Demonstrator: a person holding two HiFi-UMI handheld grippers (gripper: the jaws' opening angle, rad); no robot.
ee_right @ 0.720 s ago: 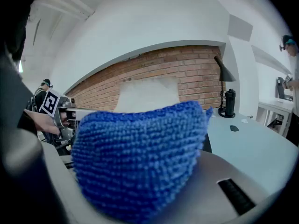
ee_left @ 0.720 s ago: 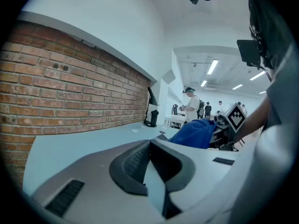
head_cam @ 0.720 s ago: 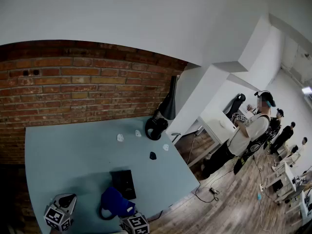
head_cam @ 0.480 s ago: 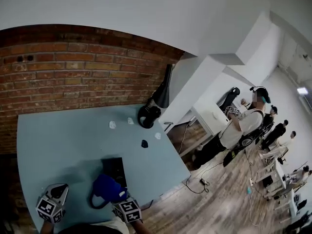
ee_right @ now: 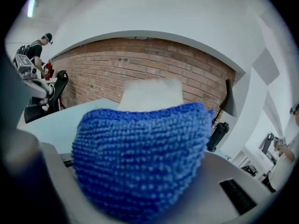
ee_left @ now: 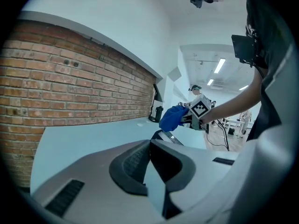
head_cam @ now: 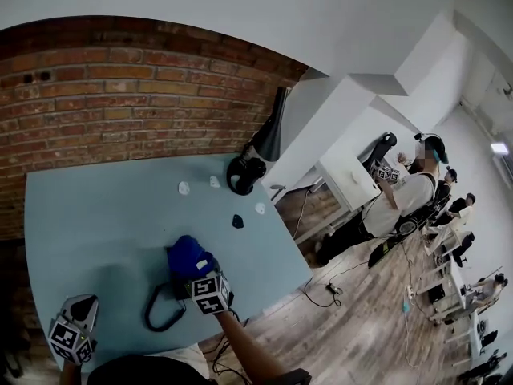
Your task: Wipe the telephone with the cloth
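Over the telephone (ee_left: 167, 137), the right gripper (head_cam: 195, 269), clamped on the cloth (head_cam: 187, 253), has just slid forward, so wiping looks underway, while the left gripper (head_cam: 83, 305) waits closed and empty.

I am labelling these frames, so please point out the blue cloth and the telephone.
blue cloth (head_cam: 188, 255), head view, the middle of its bunched top
telephone (ee_left: 168, 137), left gripper view, its corner showing below the cloth

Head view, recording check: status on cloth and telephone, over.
Left gripper shut, empty, low at near edge of table. Right gripper shut on blue cloth, over black telephone; contact unclear. Nothing in the way.
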